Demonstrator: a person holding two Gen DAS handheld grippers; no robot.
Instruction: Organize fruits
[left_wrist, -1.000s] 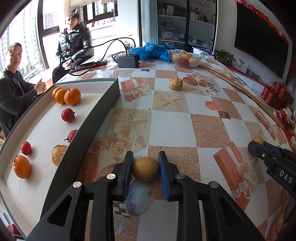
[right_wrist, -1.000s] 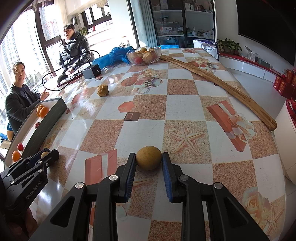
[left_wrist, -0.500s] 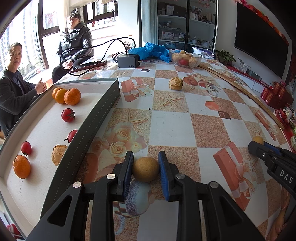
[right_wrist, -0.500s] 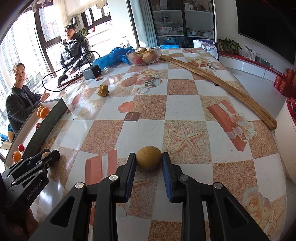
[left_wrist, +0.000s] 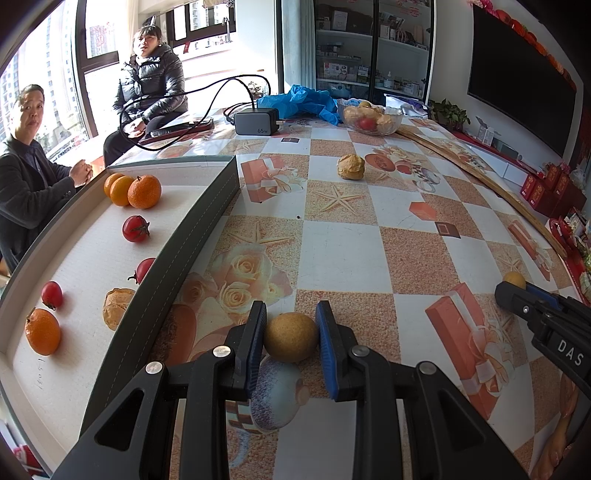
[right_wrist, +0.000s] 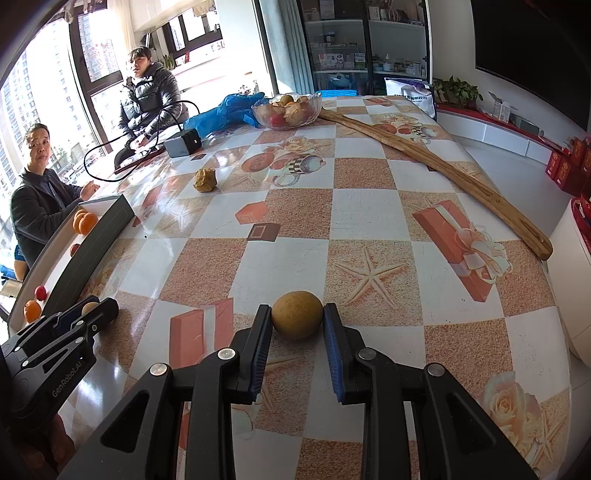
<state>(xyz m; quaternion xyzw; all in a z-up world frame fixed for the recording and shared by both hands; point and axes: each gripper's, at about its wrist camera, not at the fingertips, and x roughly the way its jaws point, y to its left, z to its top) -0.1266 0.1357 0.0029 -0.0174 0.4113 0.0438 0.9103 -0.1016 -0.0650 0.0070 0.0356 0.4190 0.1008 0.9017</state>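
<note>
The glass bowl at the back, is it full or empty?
Not empty: the glass bowl holds several fruits, a red one among yellowish ones, some rising above its rim.

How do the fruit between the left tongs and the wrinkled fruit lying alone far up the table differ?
The fruit in the left tongs is smooth and round; the wrinkled fruit is creased and lumpy. The first sits between the left tongs; the second lies free on the table. Both are yellow-brown.
</note>
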